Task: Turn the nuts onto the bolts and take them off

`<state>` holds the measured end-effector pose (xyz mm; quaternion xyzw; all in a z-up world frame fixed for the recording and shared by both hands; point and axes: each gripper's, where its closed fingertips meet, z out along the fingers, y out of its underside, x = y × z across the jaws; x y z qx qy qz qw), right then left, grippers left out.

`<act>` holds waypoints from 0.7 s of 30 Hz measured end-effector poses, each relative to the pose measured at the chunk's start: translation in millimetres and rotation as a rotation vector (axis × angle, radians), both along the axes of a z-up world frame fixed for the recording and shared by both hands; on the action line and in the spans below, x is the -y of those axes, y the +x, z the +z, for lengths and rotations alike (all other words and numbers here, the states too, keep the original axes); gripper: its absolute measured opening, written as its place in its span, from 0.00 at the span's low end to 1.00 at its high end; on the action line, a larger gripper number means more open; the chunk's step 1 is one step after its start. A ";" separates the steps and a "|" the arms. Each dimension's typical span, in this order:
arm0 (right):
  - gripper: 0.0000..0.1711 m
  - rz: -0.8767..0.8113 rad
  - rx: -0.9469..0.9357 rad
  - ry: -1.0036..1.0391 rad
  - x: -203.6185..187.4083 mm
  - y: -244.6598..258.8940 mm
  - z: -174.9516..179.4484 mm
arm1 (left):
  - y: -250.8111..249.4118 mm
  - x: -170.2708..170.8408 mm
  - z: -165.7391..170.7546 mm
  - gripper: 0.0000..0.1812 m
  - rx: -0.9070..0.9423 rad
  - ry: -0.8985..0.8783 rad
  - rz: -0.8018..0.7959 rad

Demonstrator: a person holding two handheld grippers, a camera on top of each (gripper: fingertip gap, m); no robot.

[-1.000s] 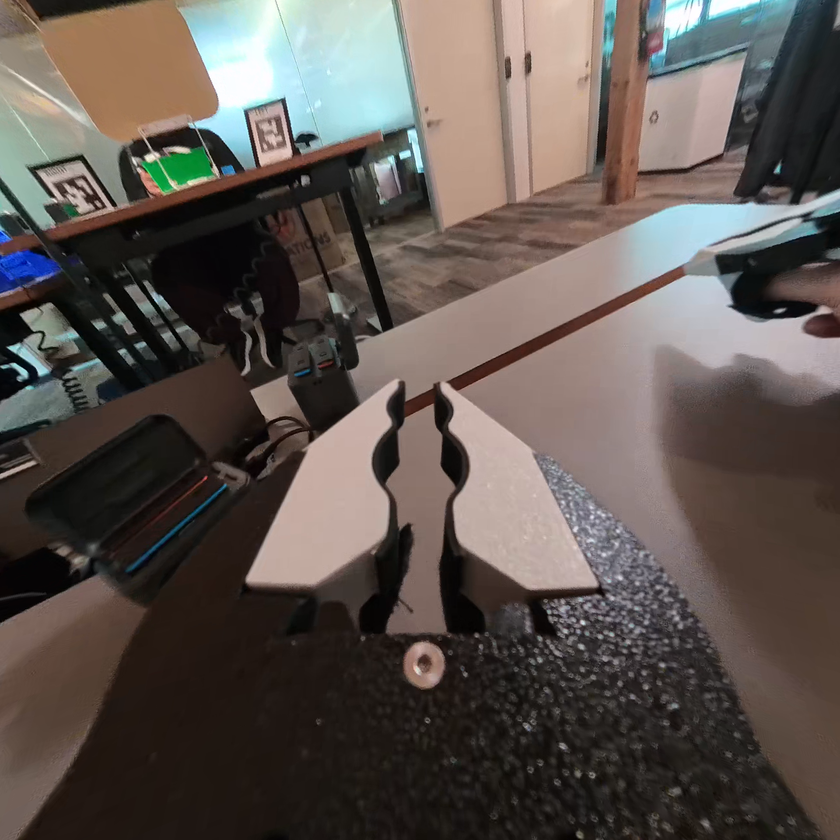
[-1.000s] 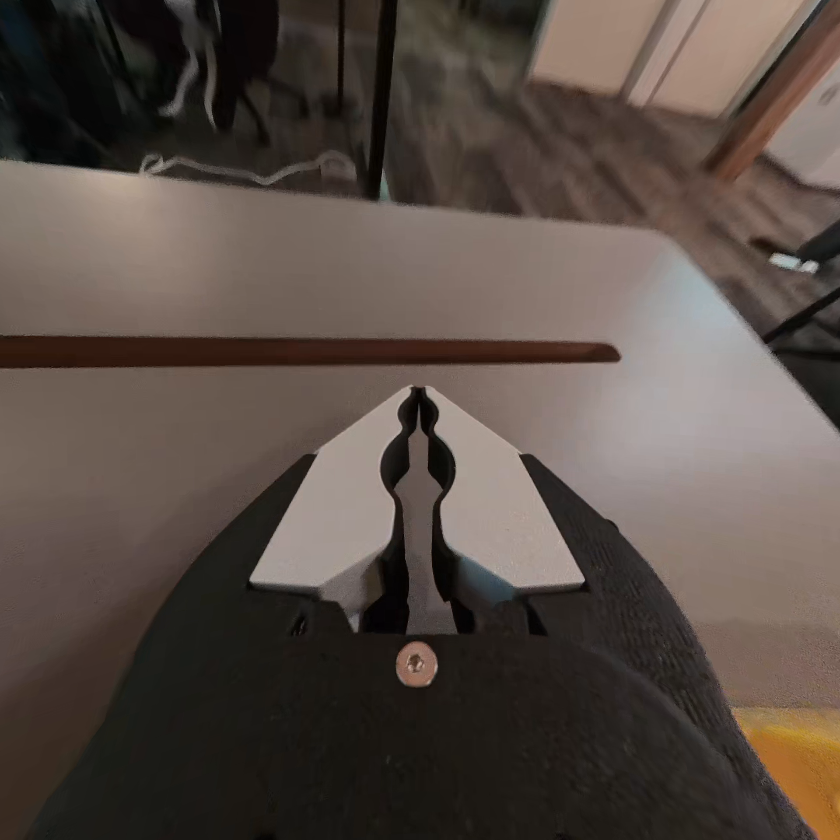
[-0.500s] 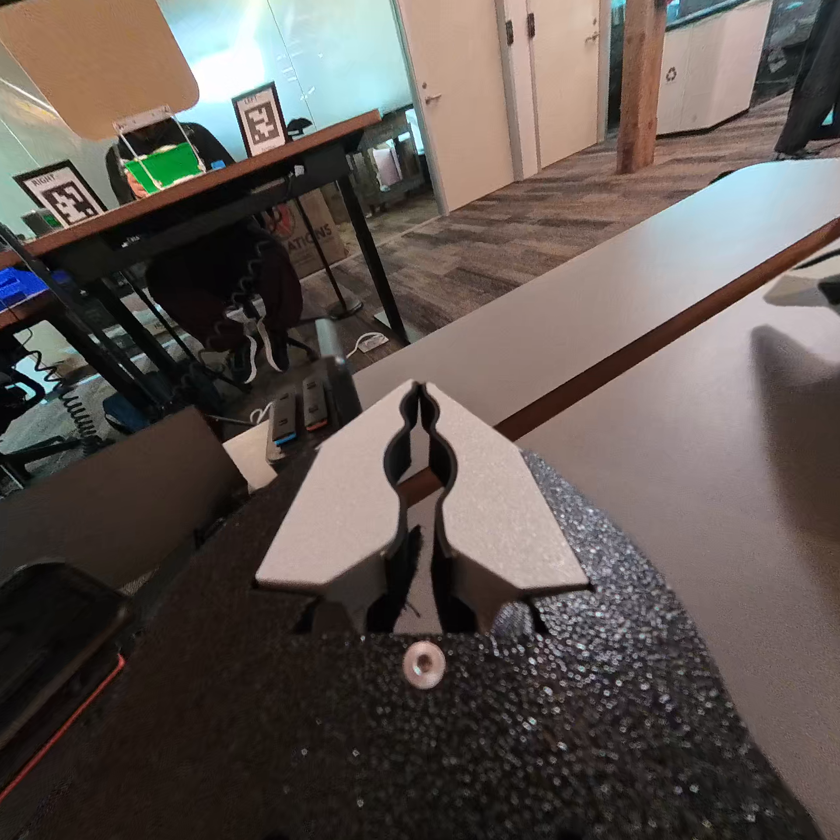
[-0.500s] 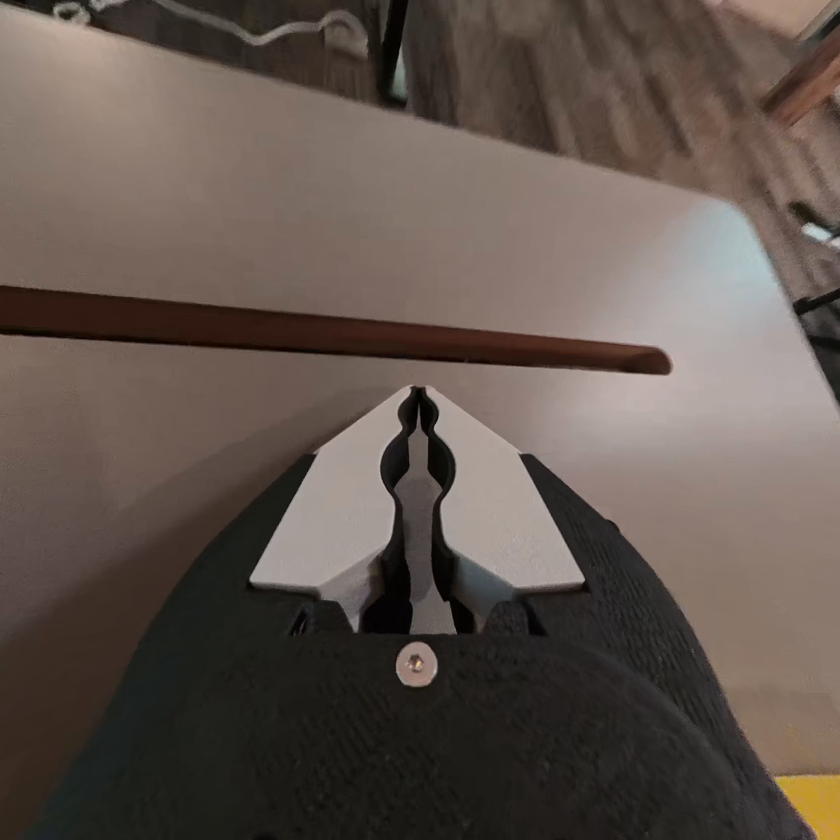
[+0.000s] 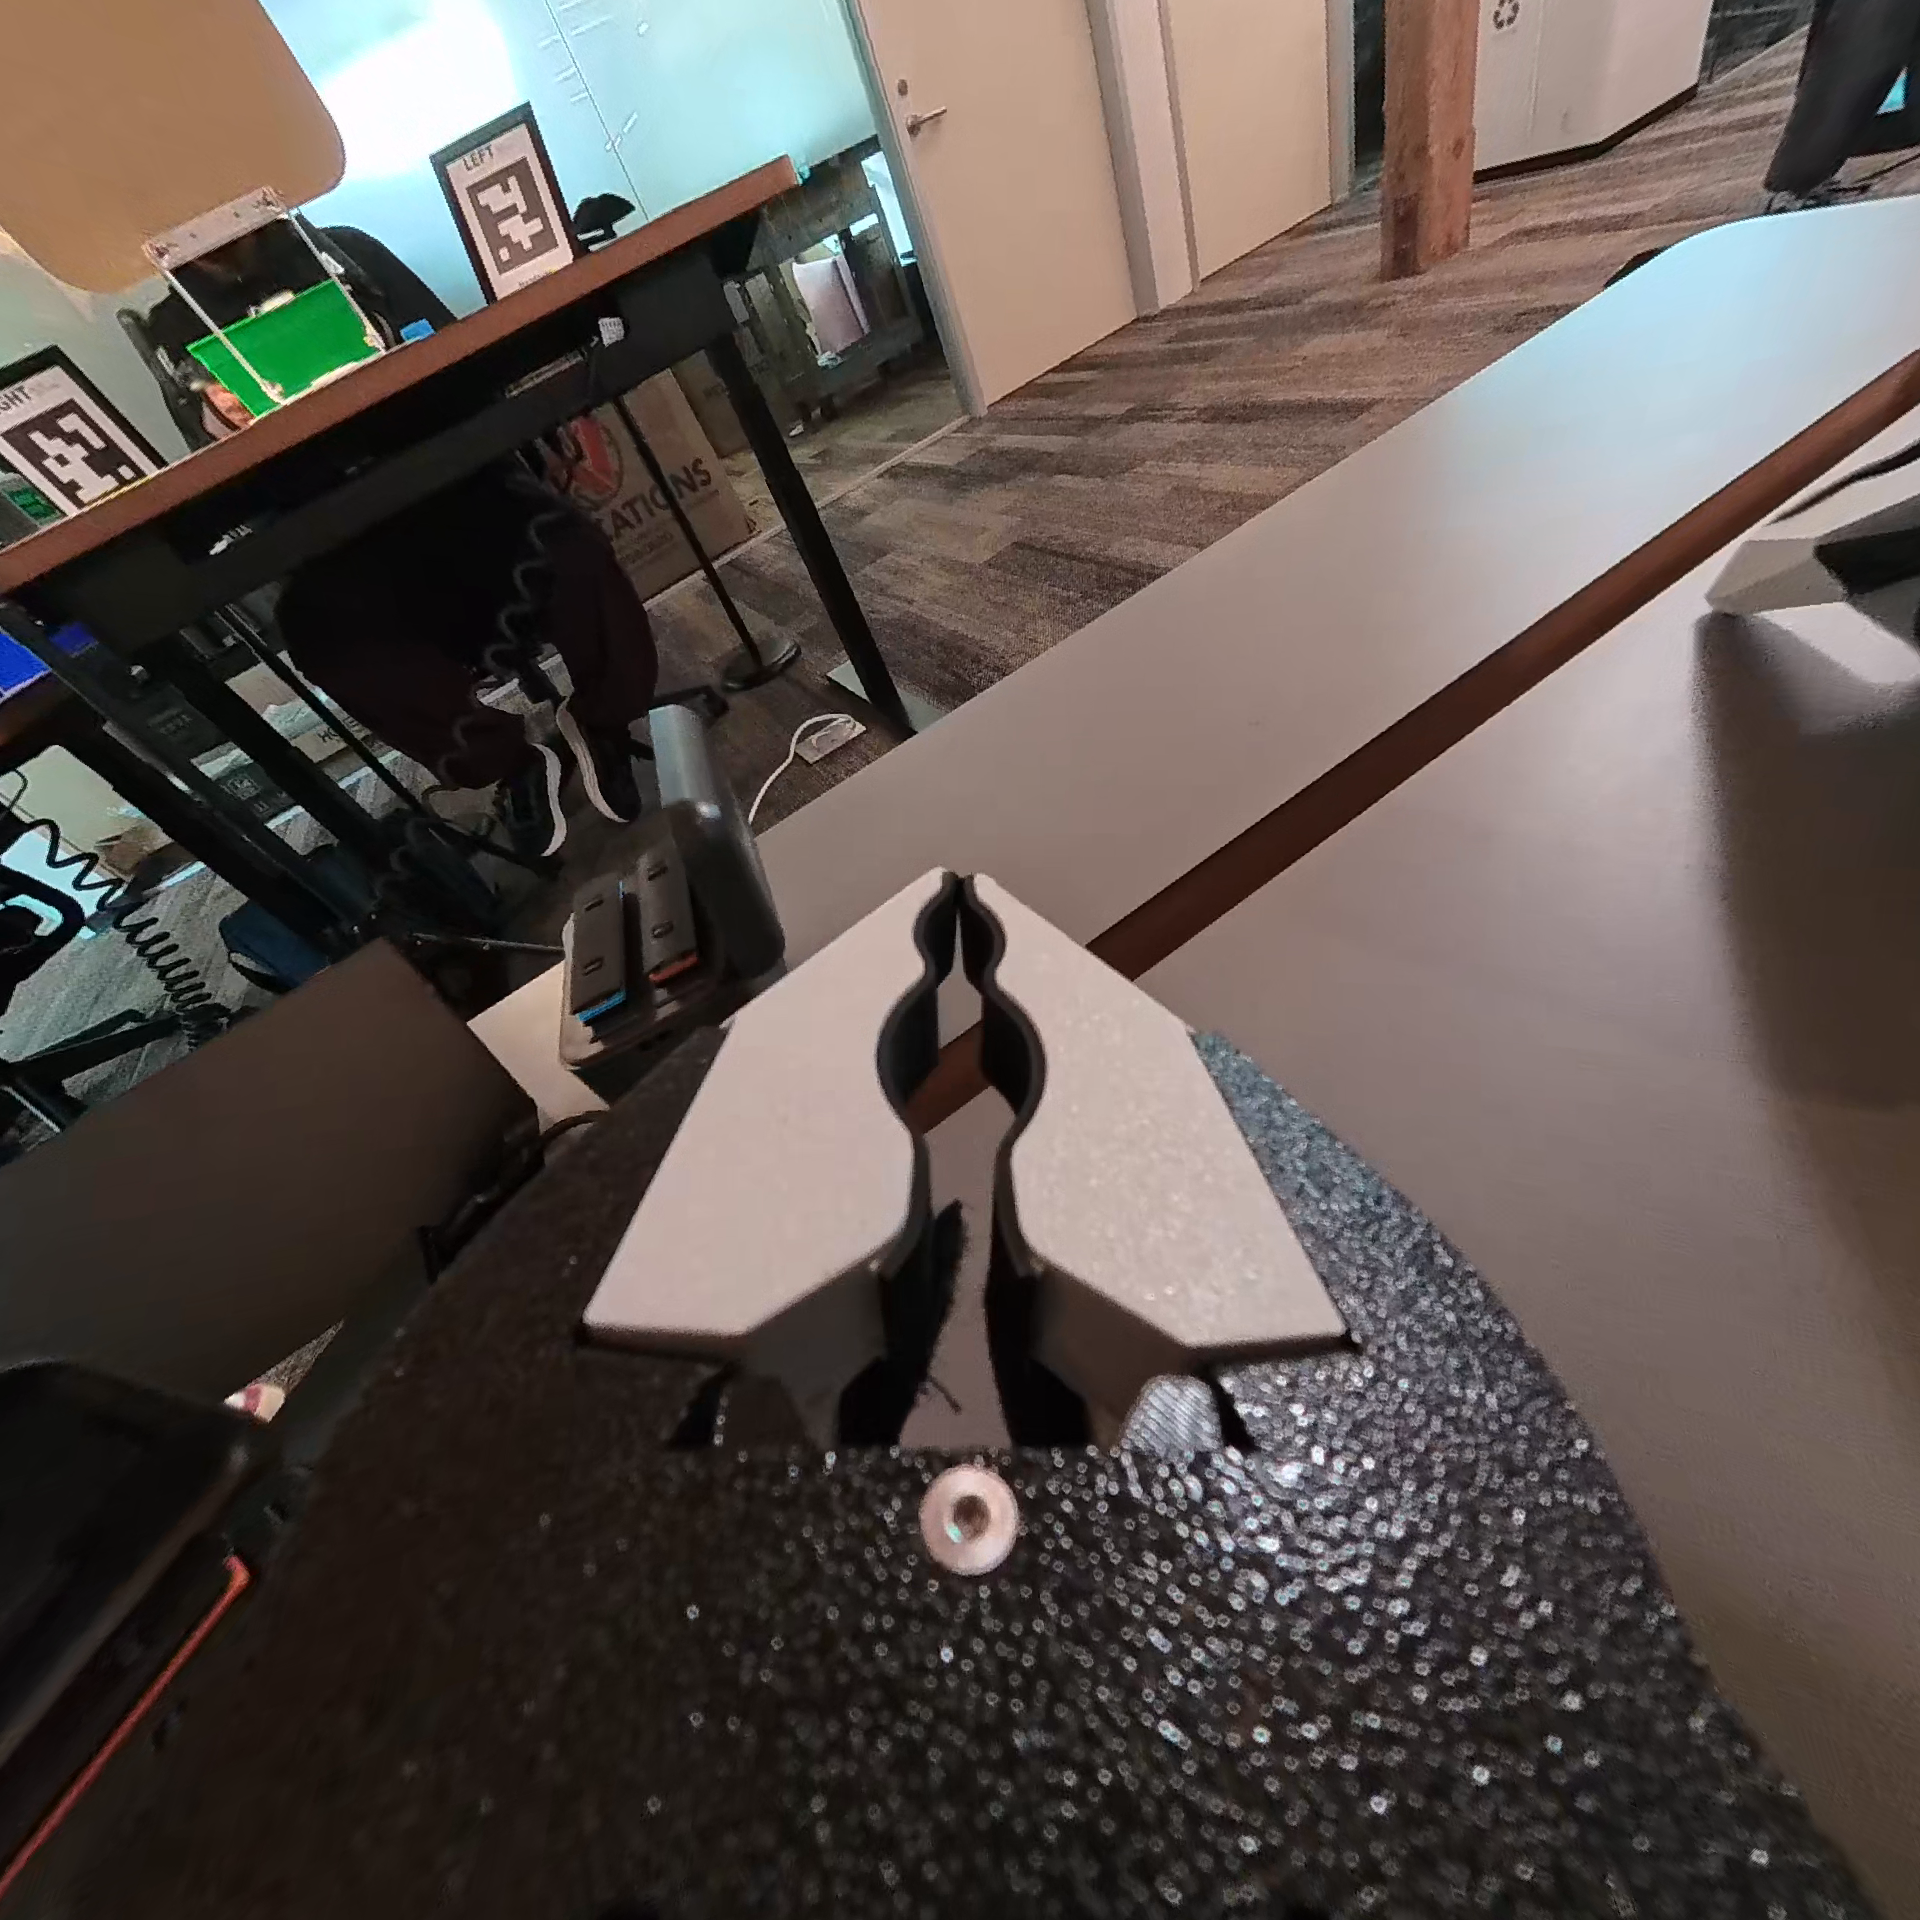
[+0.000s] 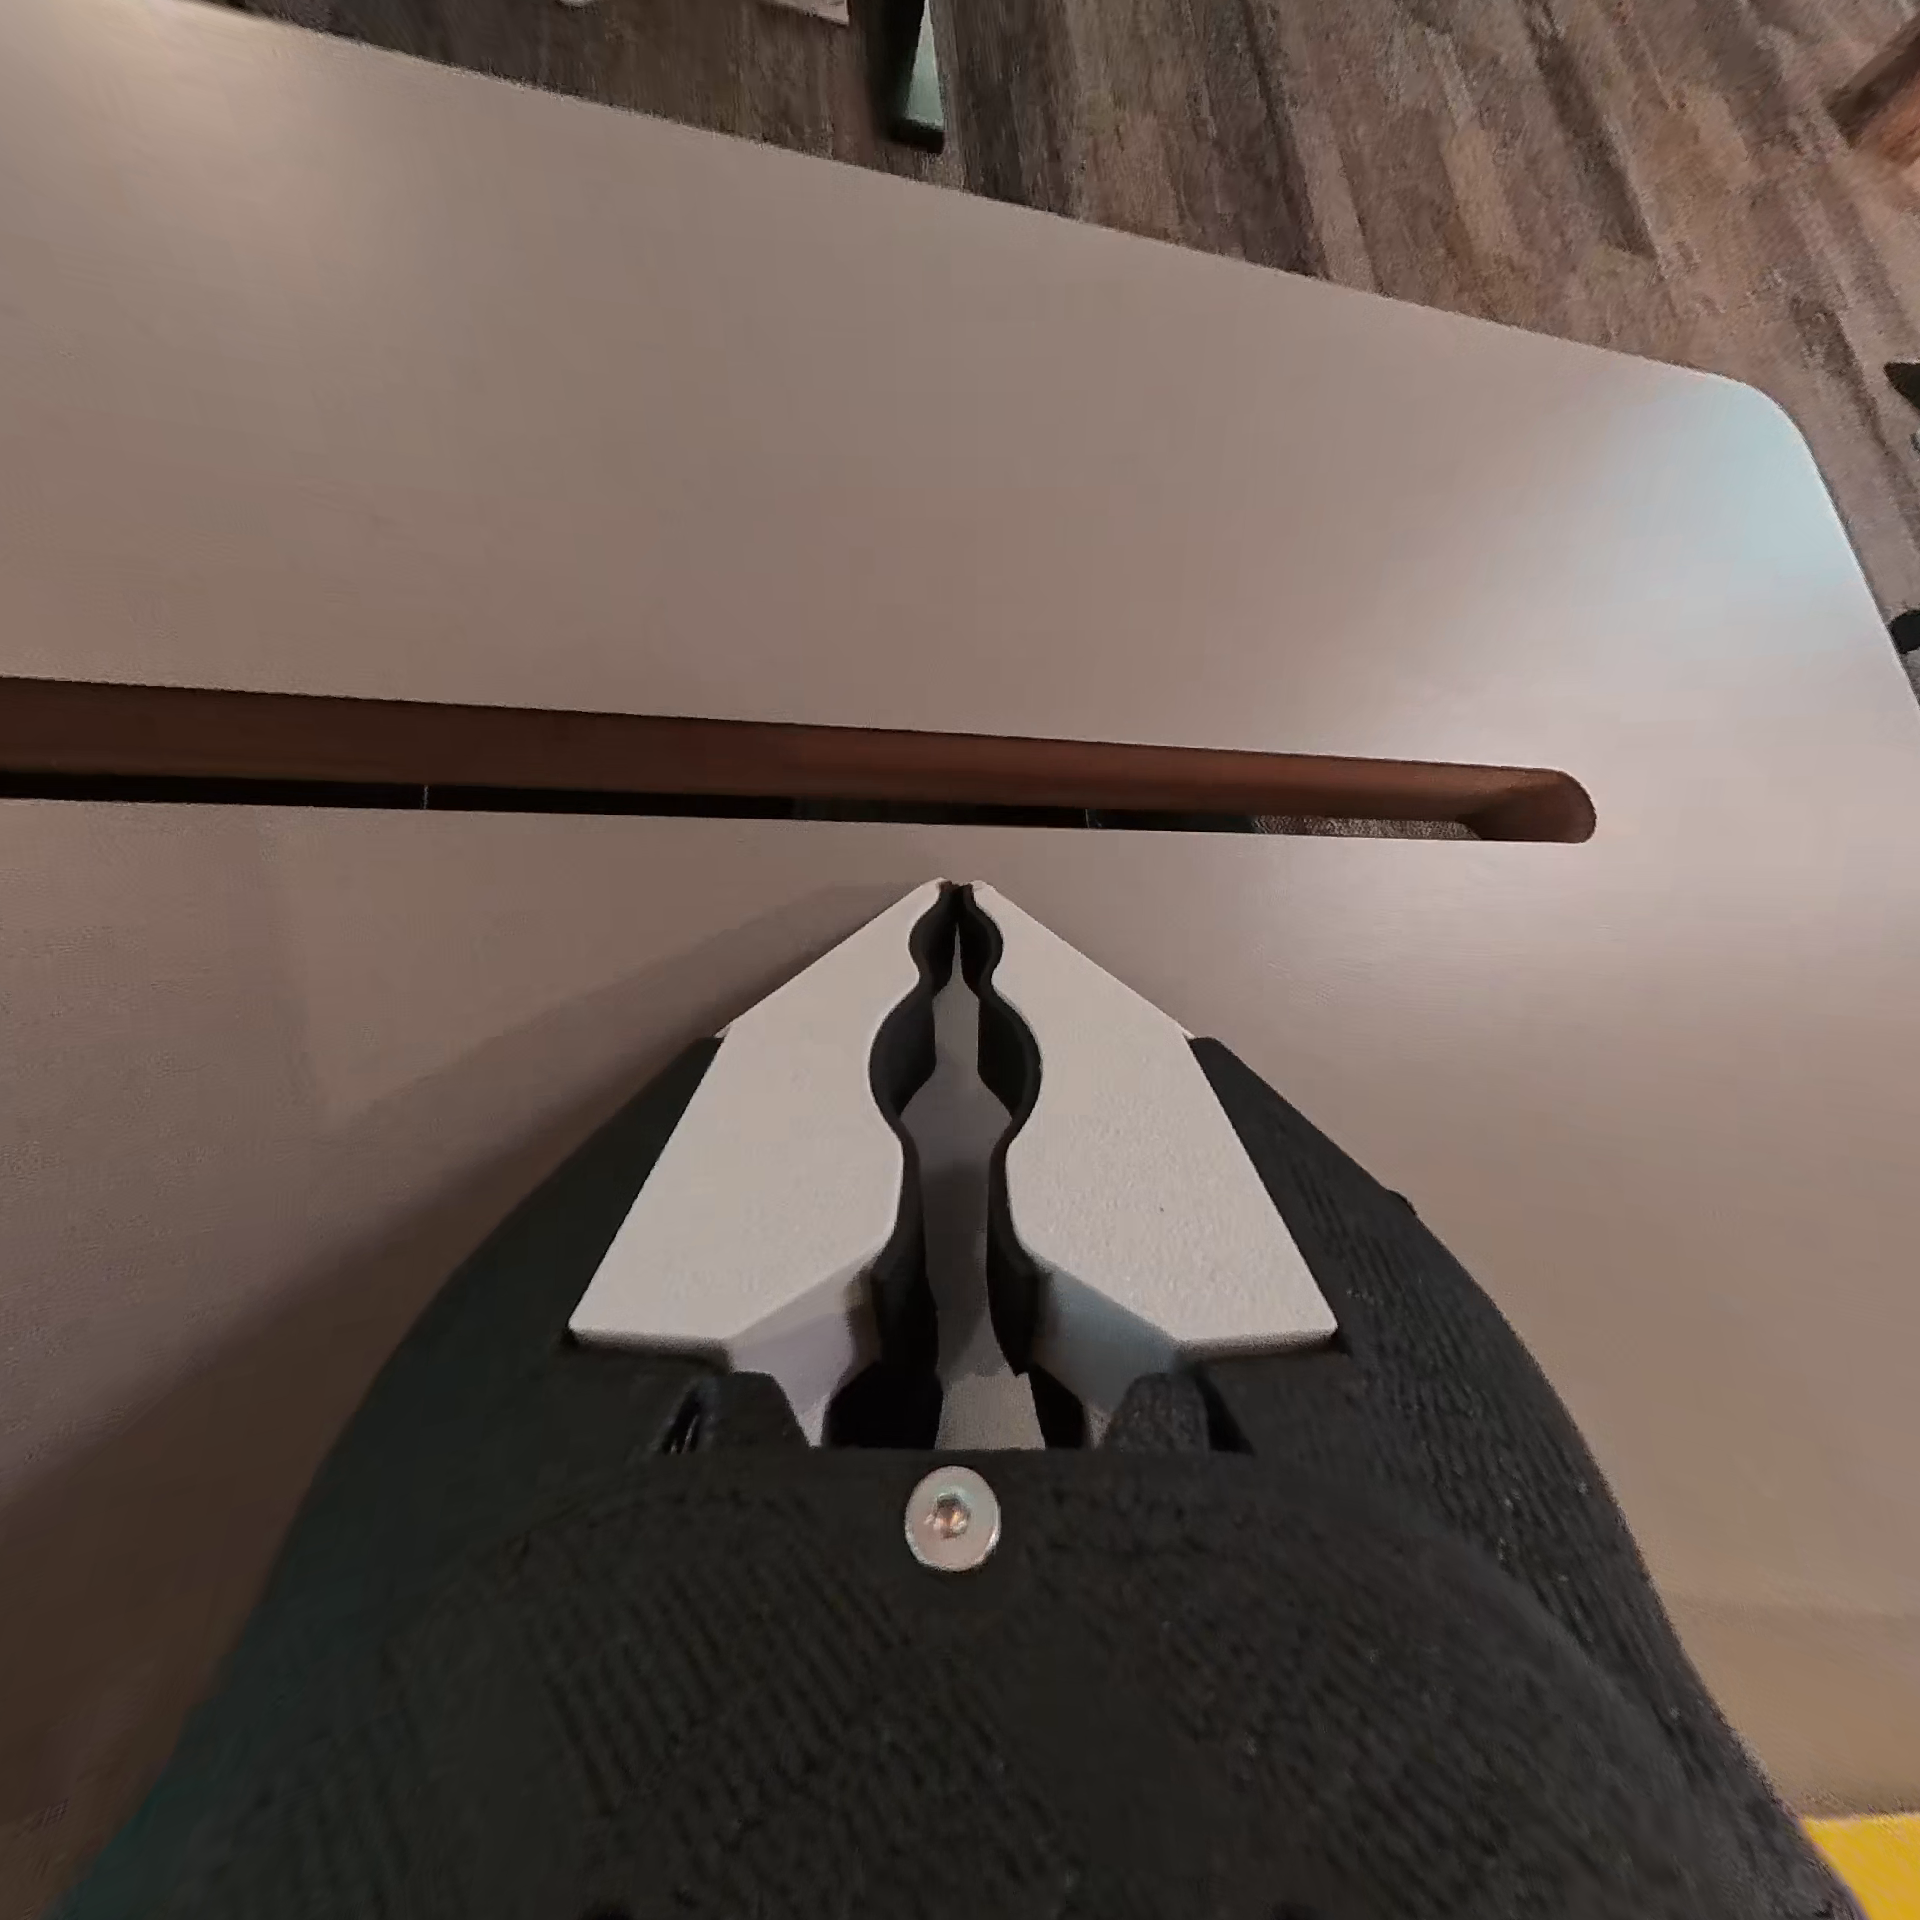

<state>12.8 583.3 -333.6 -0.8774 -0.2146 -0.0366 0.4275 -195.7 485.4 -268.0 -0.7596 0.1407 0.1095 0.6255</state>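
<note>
No nuts or bolts show in either view. My left gripper (image 5: pixel 958 883) is shut with nothing between its grey fingers, held low over the grey table (image 5: pixel 1507 1039) near its left end. My right gripper (image 6: pixel 957 886) is shut and empty, tilted down over the grey table (image 6: pixel 312 1039) just short of the wooden-edged gap (image 6: pixel 831 753). The right gripper's grey fingers (image 5: pixel 1787 571) also show at the right edge of the left wrist view.
A second grey tabletop (image 6: pixel 831 468) lies beyond the gap. A charger with batteries (image 5: pixel 665 935) stands ahead of the left gripper. An open black case (image 5: pixel 94 1507) lies at the left. A person (image 5: pixel 457 623) sits at another desk behind. A yellow thing (image 6: pixel 1860 1860) shows at bottom right. The tips of one gripper are about 25 cm away from the tips of the other.
My left gripper closed from slightly open to shut and swung left and forward. My right gripper stayed shut and tilted further down toward the table.
</note>
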 end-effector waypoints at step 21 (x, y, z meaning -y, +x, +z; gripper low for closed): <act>0.00 0.223 -0.031 0.532 137.8 -25.1 80.1 | -11.2 112.9 66.3 0.00 0.012 0.377 0.102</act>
